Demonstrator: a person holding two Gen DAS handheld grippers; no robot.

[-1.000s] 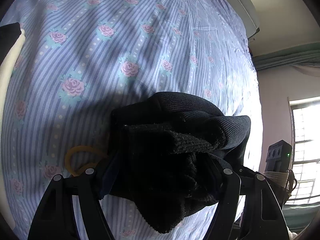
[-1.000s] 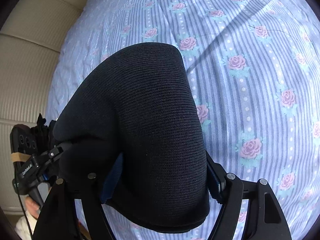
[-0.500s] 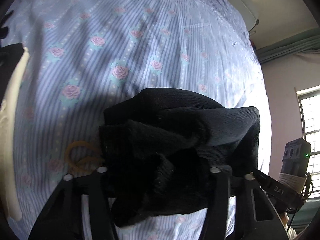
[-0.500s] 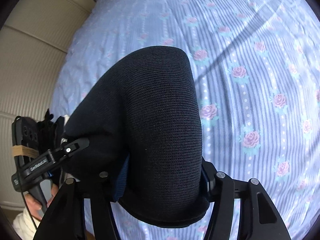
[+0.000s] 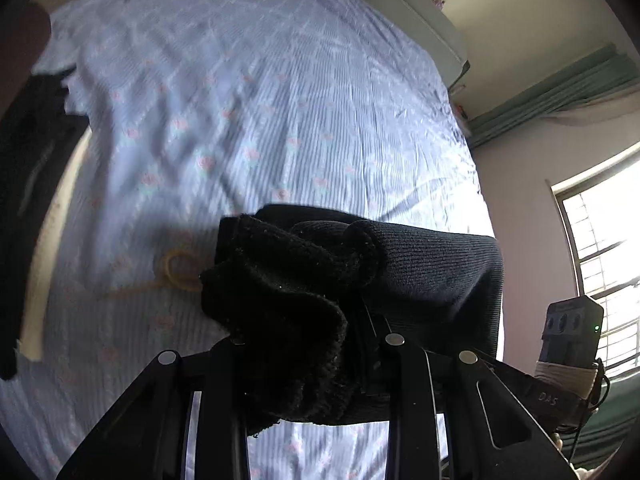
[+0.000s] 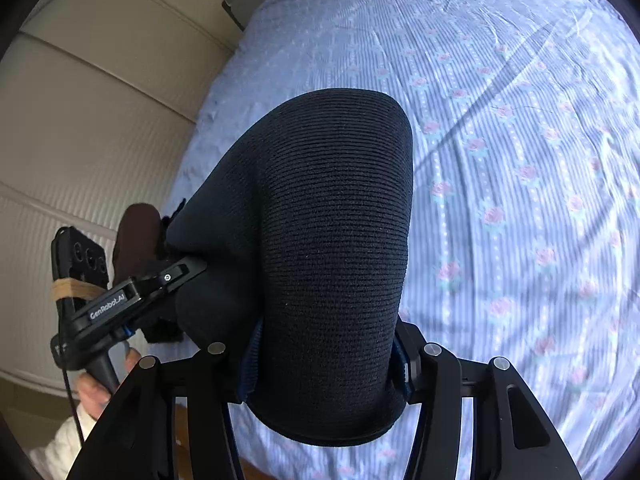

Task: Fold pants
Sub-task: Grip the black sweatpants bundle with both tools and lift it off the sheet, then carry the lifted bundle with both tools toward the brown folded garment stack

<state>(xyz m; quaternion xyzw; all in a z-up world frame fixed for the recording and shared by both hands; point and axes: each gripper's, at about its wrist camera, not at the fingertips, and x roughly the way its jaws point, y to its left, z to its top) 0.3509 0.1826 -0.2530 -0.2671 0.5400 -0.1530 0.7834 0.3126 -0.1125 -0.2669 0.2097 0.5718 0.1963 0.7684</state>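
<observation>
Both jaws are clamped on the pants (image 6: 332, 248). Left gripper (image 5: 308, 344) pinches a bunched, fuzzy edge of the black knit fabric; right gripper (image 6: 324, 356) grips a thick rounded fold of the same ribbed cloth, with blue pads (image 6: 250, 364) showing at its sides. The garment is held above the bed sheet (image 6: 520, 140), pale blue with stripes and pink roses, and spans the gap between the two grippers. In the right wrist view the fold hides the fingertips and the sheet directly beneath. In the left wrist view the sheet is motion-blurred; a yellowish loop (image 5: 176, 268) lies on it, its nature unclear, partly covered by fabric.
</observation>
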